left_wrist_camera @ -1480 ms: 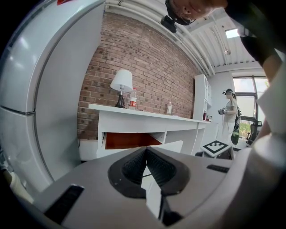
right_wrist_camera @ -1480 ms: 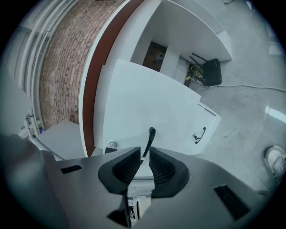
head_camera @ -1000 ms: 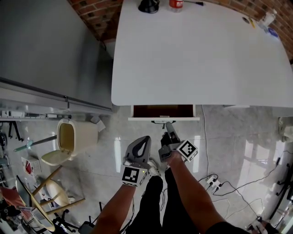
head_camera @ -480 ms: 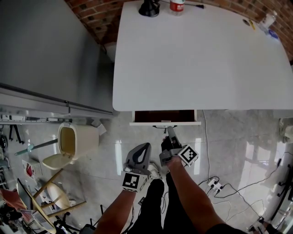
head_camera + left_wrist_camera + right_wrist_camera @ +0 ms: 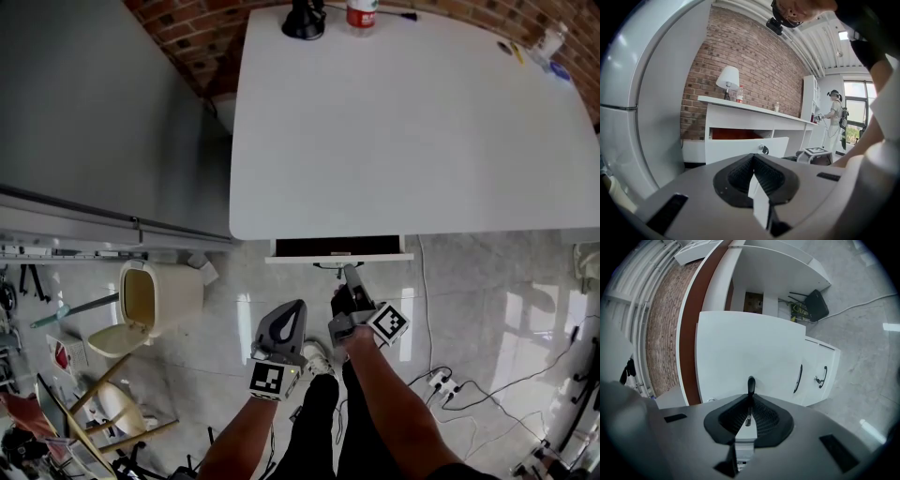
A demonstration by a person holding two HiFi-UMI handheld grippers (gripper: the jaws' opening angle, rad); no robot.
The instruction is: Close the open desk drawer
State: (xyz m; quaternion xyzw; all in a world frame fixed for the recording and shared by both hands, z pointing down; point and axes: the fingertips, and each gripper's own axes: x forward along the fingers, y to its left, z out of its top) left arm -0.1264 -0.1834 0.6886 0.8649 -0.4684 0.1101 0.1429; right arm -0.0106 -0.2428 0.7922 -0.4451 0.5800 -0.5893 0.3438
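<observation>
Now | right tongs (image 5: 750,403) level, just closed on drawer handle (image 5: 751,383) | left tongs (image 5: 753,165) clenched

Inside of the drawer (image 5: 337,251) — mostly under the desk top (image 5: 412,122); bottle (image 5: 361,9) — cut at top edge

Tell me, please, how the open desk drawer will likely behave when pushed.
The drawer probably slides straight and easily: rigid white front, little sticking out. It looks shallow, so likely light. Its thin black handle might slip sideways under a push.
</observation>
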